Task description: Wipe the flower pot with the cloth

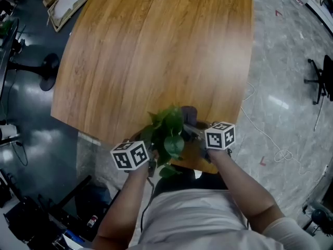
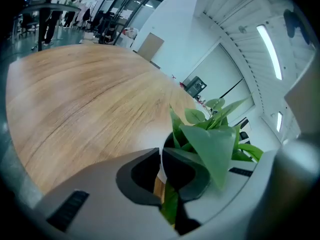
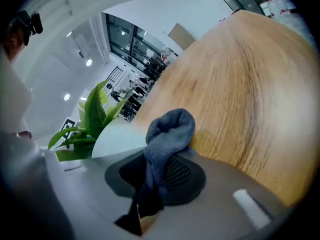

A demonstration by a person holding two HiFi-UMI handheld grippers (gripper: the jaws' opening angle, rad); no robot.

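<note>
At lower centre of the head view, the left gripper (image 1: pixel 151 163) clamps the flower pot (image 2: pixel 160 167) by its rim, likely to steady it. The right gripper (image 1: pixel 197 133) pinches the cloth (image 3: pixel 167 132) beside it, ready for wiping.

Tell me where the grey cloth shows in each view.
Head view: cloth at lower centre, just right of the plant.
Left gripper view: absent; the left gripper clamps the flower pot.
Right gripper view: centre, clamped in the right gripper.
Shared landmark: the plant's green leaves, in all three.
</note>
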